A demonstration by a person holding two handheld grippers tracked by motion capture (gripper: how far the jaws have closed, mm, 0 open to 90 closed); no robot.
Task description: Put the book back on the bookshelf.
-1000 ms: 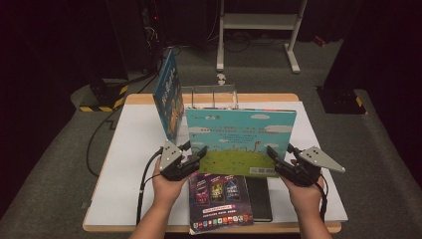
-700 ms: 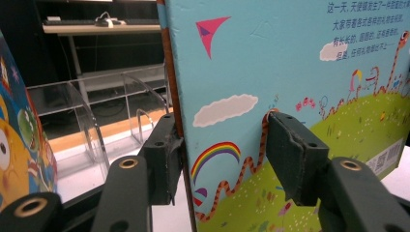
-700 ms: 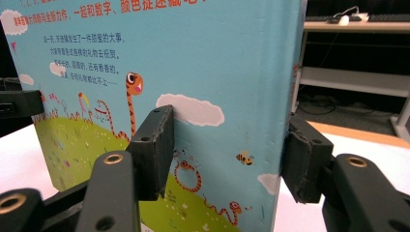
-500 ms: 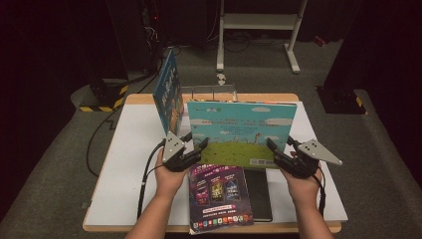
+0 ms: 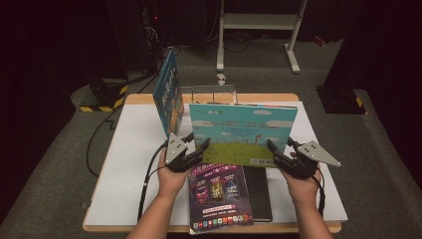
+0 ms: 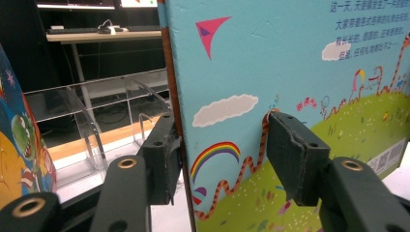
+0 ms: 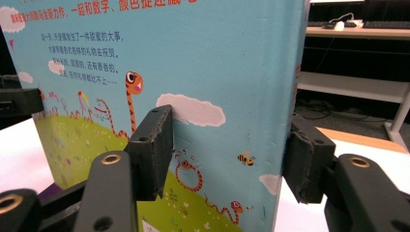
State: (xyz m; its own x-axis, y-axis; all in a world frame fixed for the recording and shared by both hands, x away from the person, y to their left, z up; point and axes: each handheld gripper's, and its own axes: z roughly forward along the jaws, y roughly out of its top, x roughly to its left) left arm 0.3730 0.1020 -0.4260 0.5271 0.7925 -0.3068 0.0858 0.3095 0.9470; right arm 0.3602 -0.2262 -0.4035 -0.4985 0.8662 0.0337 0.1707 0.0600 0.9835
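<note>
We start at the left gripper (image 6: 220,154): in the left gripper view its two black pads stand about half open astride the left edge of the turquoise picture book (image 6: 300,96), one behind the board, one in front. The front pad seems to stand a little off the cover, but we cannot tell whether the hidden rear pad touches.

The right gripper (image 7: 229,154) straddles the book's other edge in the same way. In the right gripper view a gap shows between each pad and the board, so we read these jaws as loosely around the book rather than pressing it.

The high view shows the left gripper (image 5: 191,149) and the right gripper (image 5: 281,152) flanking the book (image 5: 243,132), which stands upright on its lower edge on the white table (image 5: 134,149), cover toward the person. Its foot is just beyond a purple magazine (image 5: 219,196) lying flat, with a black notebook (image 5: 259,191) beside it and partly tucked beneath. From there the pads are too small to judge.

The left gripper view shows a clear plastic rack (image 6: 96,121) behind the book; in the high view it is faint and half hidden. A second picture book (image 5: 166,92) stands on edge to the left, cut off in the left gripper view, where we see just a sliver.
</note>
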